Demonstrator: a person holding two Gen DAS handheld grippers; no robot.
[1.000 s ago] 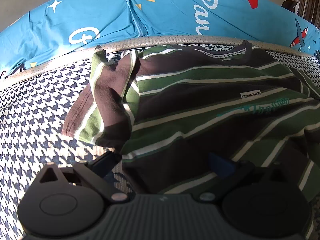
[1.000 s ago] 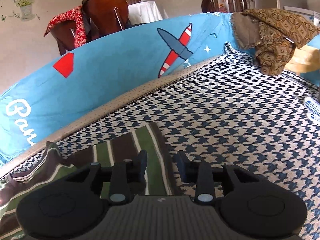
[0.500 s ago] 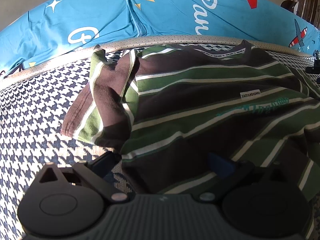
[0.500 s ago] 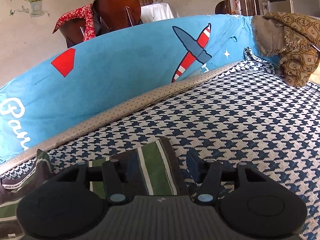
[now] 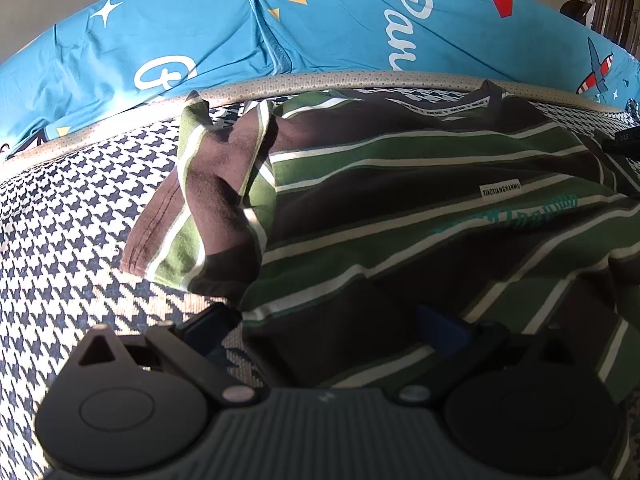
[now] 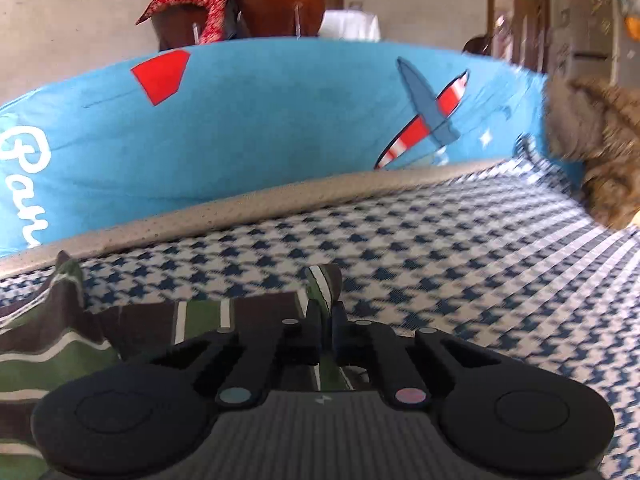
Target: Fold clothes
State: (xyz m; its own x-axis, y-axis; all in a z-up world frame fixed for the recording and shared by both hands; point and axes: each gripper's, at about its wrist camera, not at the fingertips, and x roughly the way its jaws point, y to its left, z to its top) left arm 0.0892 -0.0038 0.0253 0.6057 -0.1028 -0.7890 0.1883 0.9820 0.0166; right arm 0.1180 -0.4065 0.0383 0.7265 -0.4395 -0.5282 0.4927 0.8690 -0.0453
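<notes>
Black ribbed gripper body, round knuckles, silver rivets.

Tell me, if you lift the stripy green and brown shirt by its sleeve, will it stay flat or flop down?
Probably flop. The green and brown striped cotton shirt already lies in soft wrinkles, and its far sleeve is folded over itself. The right gripper has bunched an edge into a small crumple, so it bends easily. It likely won't slide much on the houndstooth bed cover.
</notes>
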